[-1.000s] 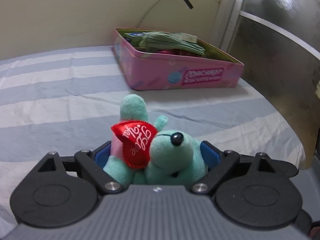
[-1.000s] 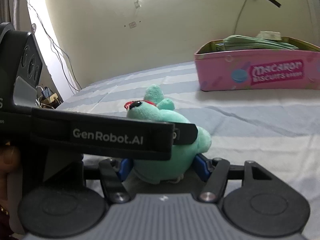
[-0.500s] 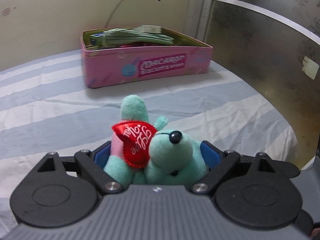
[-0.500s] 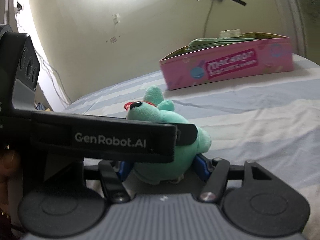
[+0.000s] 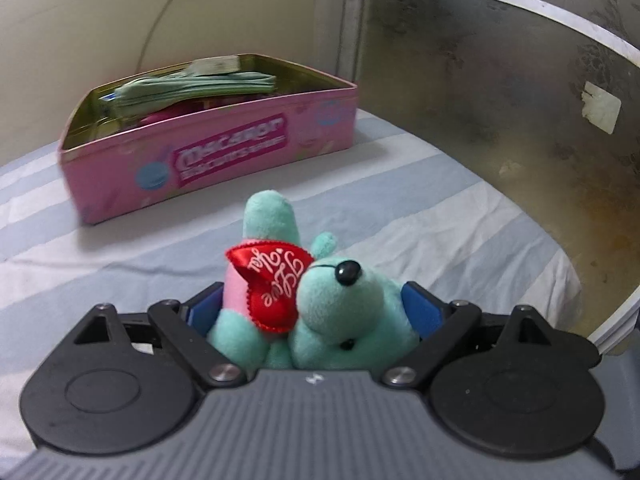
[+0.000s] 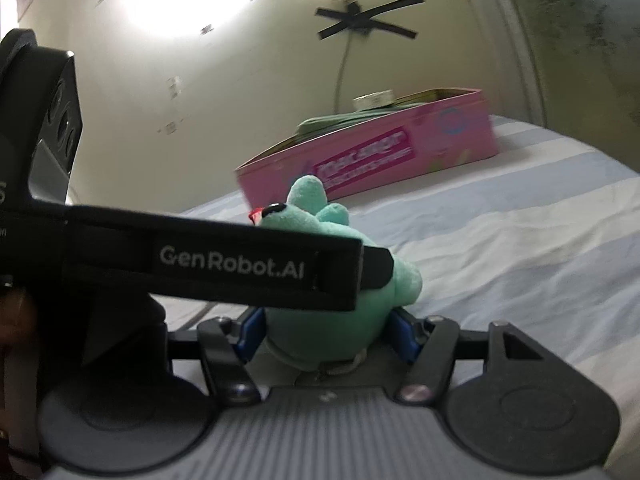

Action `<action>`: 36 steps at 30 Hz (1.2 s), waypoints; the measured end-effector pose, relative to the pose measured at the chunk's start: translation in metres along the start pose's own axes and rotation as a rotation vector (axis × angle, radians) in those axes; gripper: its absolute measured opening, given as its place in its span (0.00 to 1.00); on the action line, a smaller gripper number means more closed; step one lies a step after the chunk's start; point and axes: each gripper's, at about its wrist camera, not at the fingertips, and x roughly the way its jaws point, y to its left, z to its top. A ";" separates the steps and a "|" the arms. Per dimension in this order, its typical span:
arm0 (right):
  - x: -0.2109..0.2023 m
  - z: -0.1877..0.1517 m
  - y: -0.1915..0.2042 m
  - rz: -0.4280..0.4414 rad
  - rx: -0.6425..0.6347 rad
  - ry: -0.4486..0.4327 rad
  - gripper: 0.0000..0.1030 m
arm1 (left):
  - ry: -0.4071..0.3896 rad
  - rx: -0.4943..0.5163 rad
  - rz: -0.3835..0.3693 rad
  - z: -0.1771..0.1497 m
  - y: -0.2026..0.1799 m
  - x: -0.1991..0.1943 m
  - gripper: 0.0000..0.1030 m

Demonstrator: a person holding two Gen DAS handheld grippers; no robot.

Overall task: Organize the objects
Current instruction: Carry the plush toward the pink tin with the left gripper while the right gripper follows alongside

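Note:
A mint-green plush bear with a red satin heart is held between both grippers above a striped sheet. My left gripper is shut on its head and chest. My right gripper is shut on the bear's back end, and the left gripper's black strap crosses in front. A pink Macaron tin stands open ahead, holding folded green cloth; it also shows in the right wrist view.
The blue and white striped sheet covers the surface. A metal-framed frosted panel stands along the right edge. A cream wall with a taped cable is behind the tin.
Both grippers have carried the bear closer to the pink tin and swung round, so the tin's long side now faces me. The grip on the bear is unchanged.

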 end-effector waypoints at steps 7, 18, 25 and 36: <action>-0.002 0.007 -0.022 -0.039 0.027 -0.030 0.63 | -0.003 0.042 -0.008 0.017 -0.015 0.023 0.93; -0.005 0.008 -0.012 -0.067 -0.070 -0.037 0.80 | -0.065 0.141 0.012 0.022 -0.011 0.011 0.94; -0.003 0.005 -0.006 -0.082 -0.106 -0.031 0.84 | -0.104 0.103 -0.019 0.025 0.016 -0.005 0.97; 0.008 0.010 -0.007 -0.104 -0.110 -0.033 0.85 | -0.043 -0.075 -0.191 0.018 0.048 0.018 1.00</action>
